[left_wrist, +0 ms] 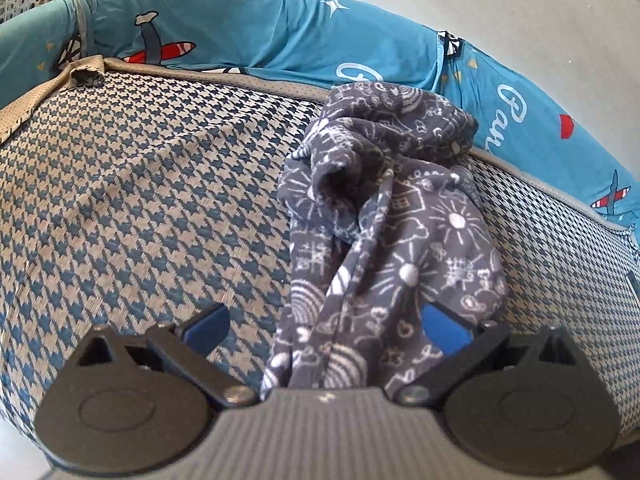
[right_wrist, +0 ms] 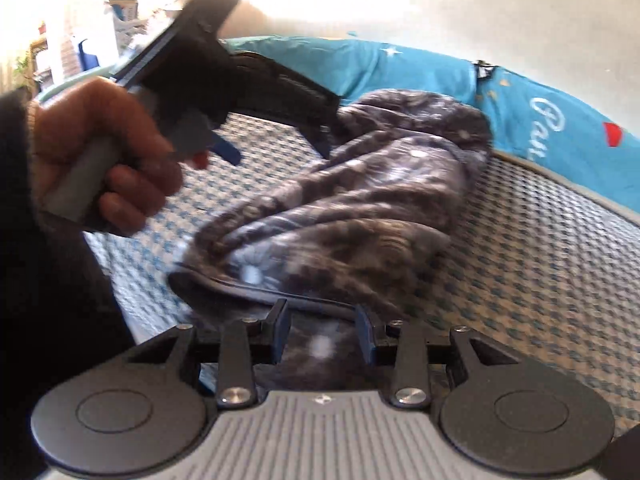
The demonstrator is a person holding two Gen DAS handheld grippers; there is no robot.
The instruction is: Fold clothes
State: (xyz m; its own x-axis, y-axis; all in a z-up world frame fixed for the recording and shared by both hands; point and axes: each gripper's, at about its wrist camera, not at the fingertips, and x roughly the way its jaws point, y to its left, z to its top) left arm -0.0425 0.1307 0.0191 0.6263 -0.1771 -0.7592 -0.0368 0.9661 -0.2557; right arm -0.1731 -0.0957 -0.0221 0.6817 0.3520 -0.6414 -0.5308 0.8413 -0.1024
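Both grippers sit at the grey patterned garment point(left_wrist: 384, 236), which lies bunched on my houndstooth mattress point(left_wrist: 140, 200) near the blue printed bolster point(left_wrist: 248, 28) along its far edge. Left gripper point(left_wrist: 326, 328): I see its jaws spread wide, cloth lying between them, pads not pressing. Right gripper point(right_wrist: 323, 334): jaws part-open with a fold of the garment between; blur keeps me from telling whether they pinch it. A hand point(right_wrist: 108, 160) holds the left tool.
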